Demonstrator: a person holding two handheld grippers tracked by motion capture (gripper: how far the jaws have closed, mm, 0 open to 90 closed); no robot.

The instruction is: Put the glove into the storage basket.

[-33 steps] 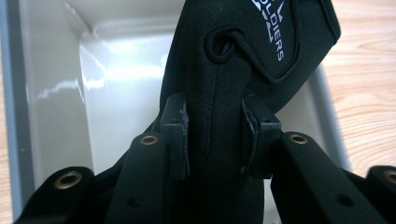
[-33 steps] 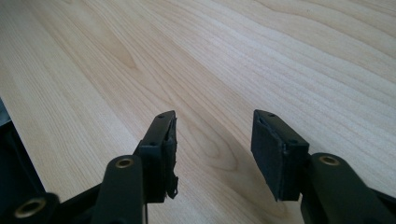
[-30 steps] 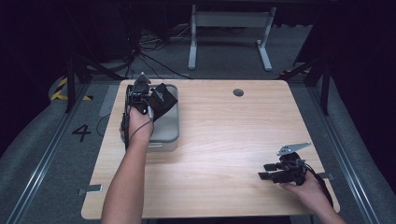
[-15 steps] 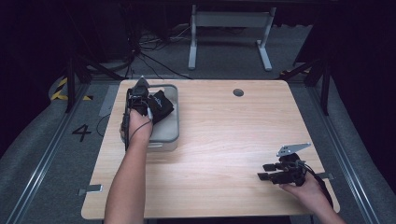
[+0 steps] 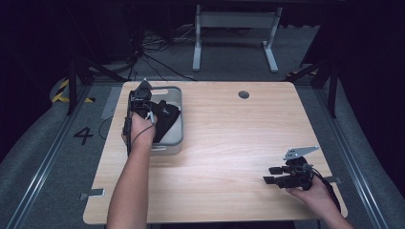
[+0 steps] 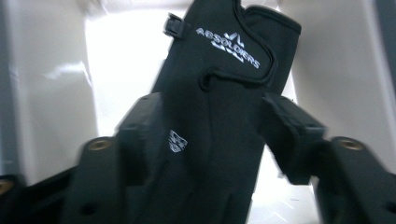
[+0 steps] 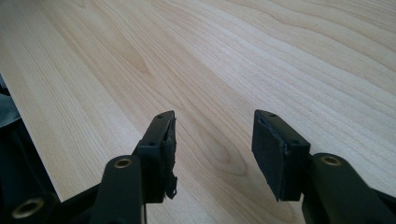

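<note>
Matt black cloth glove (image 6: 219,116), glossy grey plastic bin (image 5: 177,138), pale smooth wood table (image 5: 229,143)

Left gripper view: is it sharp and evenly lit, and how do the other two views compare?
Left gripper view: motion-blurred, bin floor blown out white behind the glove. Right gripper view: sharp grain on the table, even light. High view: table lit, surroundings dark.

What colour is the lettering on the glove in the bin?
White lettering on the black glove, clearest in the left gripper view.
</note>
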